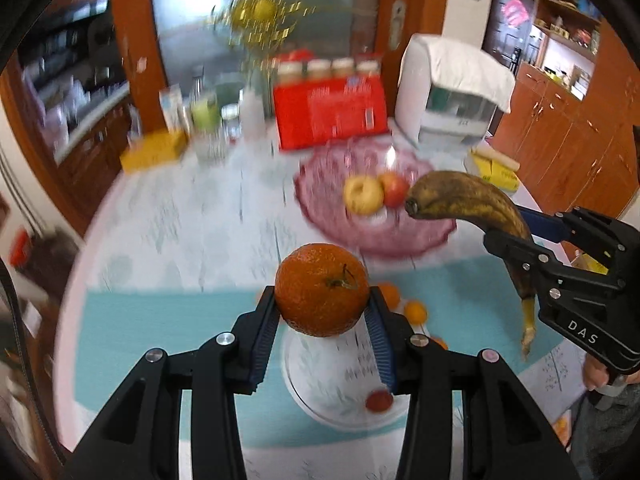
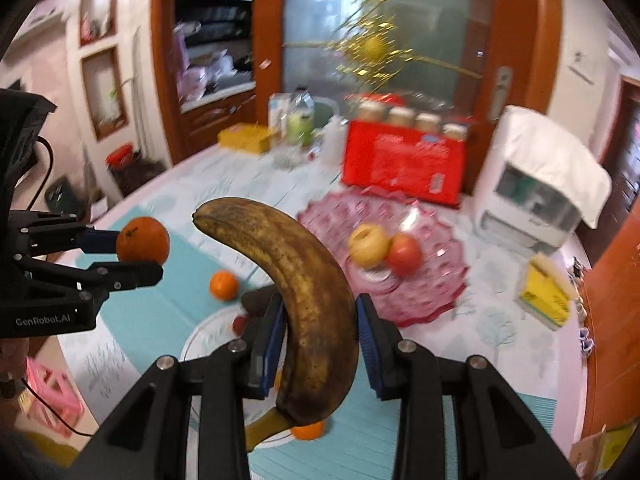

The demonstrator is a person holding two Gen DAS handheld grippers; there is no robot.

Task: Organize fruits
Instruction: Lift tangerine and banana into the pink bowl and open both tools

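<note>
My left gripper [image 1: 322, 304] is shut on an orange [image 1: 322, 290], lifted above a white plate [image 1: 320, 380] on the teal mat. My right gripper [image 2: 320, 316] is shut on a brown, spotted banana [image 2: 296, 280], also lifted; that gripper and banana [image 1: 468, 200] show at the right of the left wrist view. The left gripper with its orange [image 2: 143, 244] shows at the left of the right wrist view. A pink glass bowl [image 1: 320, 200] farther back holds a yellow apple [image 1: 363, 194] and a red apple [image 1: 394, 188].
Small oranges [image 2: 223, 285] and a red fruit [image 1: 378, 400] lie on and beside the plate. A red box [image 1: 328, 112], bottles, a yellow box [image 1: 154, 148] and a white appliance [image 1: 452, 96] stand at the back. Another yellow box [image 2: 544, 294] lies right of the bowl.
</note>
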